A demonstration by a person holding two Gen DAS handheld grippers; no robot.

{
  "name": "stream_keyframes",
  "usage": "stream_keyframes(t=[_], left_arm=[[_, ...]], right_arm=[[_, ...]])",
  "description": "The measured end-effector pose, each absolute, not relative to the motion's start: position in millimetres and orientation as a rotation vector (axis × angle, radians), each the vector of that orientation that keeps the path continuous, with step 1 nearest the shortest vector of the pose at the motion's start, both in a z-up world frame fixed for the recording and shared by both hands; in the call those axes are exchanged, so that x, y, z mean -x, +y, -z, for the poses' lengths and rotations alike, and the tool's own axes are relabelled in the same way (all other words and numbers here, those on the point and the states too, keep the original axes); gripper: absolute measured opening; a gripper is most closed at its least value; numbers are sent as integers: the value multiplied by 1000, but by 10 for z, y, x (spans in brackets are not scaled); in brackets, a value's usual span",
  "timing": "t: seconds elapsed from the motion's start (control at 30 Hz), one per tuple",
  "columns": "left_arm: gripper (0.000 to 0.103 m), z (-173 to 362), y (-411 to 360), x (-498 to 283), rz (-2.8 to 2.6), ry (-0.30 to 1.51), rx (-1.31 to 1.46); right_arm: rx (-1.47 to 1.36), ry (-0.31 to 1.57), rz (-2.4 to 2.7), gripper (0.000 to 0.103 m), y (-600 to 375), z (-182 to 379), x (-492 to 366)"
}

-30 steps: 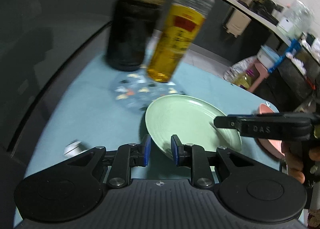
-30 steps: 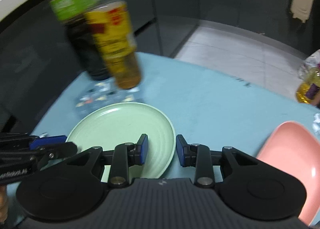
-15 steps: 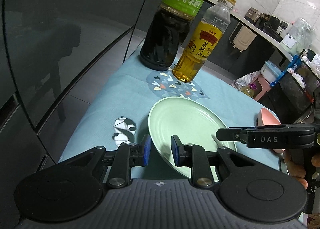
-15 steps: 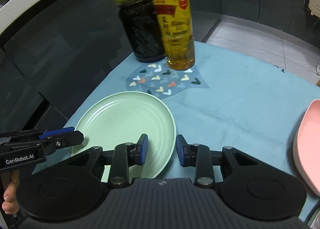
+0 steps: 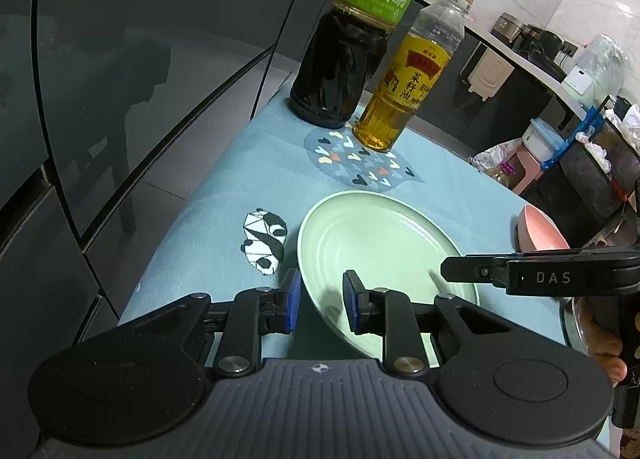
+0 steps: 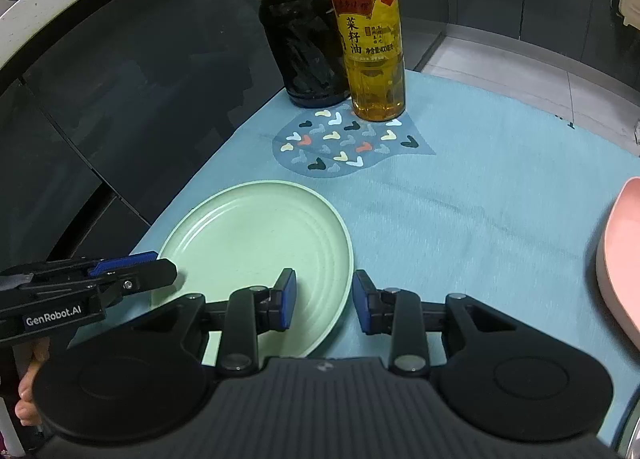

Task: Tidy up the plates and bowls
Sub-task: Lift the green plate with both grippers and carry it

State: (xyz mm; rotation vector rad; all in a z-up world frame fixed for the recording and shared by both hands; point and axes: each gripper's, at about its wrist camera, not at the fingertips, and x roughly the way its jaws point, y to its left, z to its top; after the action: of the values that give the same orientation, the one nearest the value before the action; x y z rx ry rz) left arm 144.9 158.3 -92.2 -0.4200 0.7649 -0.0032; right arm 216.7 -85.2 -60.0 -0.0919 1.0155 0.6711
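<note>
On the blue tabletop (image 6: 500,195), the green plate (image 6: 256,235) lies flat near the edge. Left tongs (image 5: 320,301) and right tongs (image 6: 324,295) straddle opposite rims, pads apart, gripping nothing. A one-sided pinch could, I judge, tip the plate off.

dim indoor light | sharp focus | fisheye-bent edges | soft shadows

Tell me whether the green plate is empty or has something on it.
Empty: the green plate lies flat on the blue tablecloth, its ridged surface bare.
</note>
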Motion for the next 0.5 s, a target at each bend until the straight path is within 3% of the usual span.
stream_keyframes(t=[0.5], left_arm=[[21, 955, 1540, -1425, -3, 771, 407]], right_arm=[[70, 1023, -661, 17, -885, 625, -2113]])
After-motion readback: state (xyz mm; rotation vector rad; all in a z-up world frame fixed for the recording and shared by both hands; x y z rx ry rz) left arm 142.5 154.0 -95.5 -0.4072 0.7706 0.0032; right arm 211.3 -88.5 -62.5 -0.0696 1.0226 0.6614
